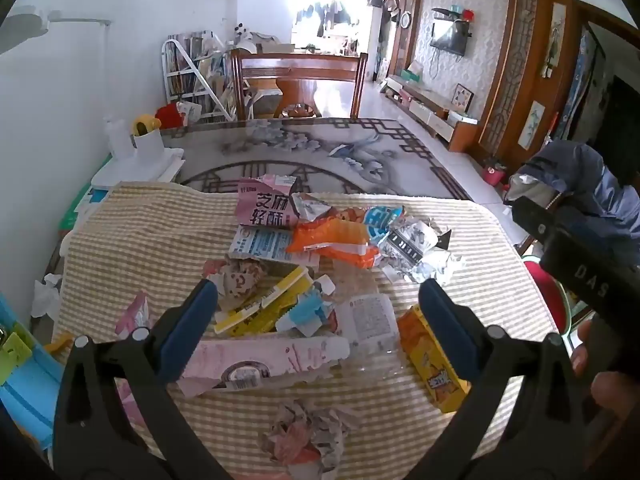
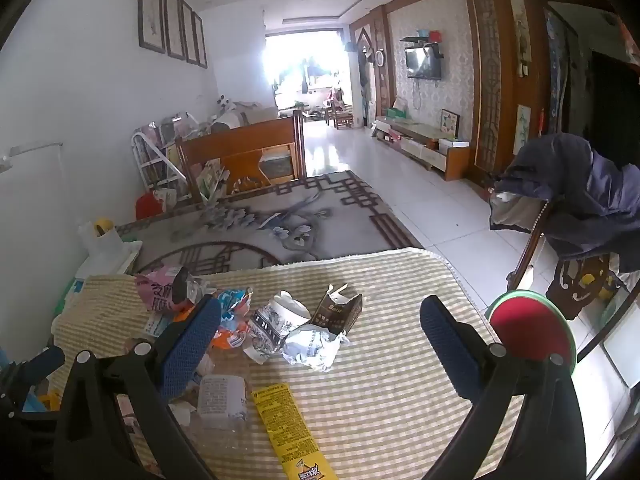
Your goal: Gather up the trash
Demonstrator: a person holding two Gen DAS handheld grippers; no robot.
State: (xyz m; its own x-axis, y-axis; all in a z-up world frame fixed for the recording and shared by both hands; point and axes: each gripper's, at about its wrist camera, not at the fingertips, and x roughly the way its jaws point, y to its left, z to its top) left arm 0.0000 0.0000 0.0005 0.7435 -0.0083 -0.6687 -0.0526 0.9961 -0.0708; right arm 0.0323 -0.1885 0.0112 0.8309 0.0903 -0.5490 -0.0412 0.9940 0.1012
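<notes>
A heap of trash lies on a yellow striped cloth [image 1: 140, 232]: a pink wrapper [image 1: 266, 202], an orange packet [image 1: 340, 238], crumpled printed paper [image 1: 416, 248], a clear plastic bottle [image 1: 368, 320], a yellow box [image 1: 434, 364], a long pink carton [image 1: 256, 362] and a crumpled ball [image 1: 306, 436]. My left gripper [image 1: 320, 294] hovers open above the heap, nothing between its blue pads. In the right wrist view my right gripper [image 2: 320, 314] is open over the crumpled paper [image 2: 314, 346], with a brown torn box [image 2: 338, 310] behind and the yellow box [image 2: 288, 428] in front.
The cloth [image 2: 400, 380] covers a table with a patterned top [image 1: 304, 148]. A red round stool [image 2: 532, 330] stands off the right edge beside a chair draped with a blue jacket [image 2: 580, 196]. White containers [image 1: 140, 148] sit at the left; a wooden chair [image 1: 298, 80] is behind.
</notes>
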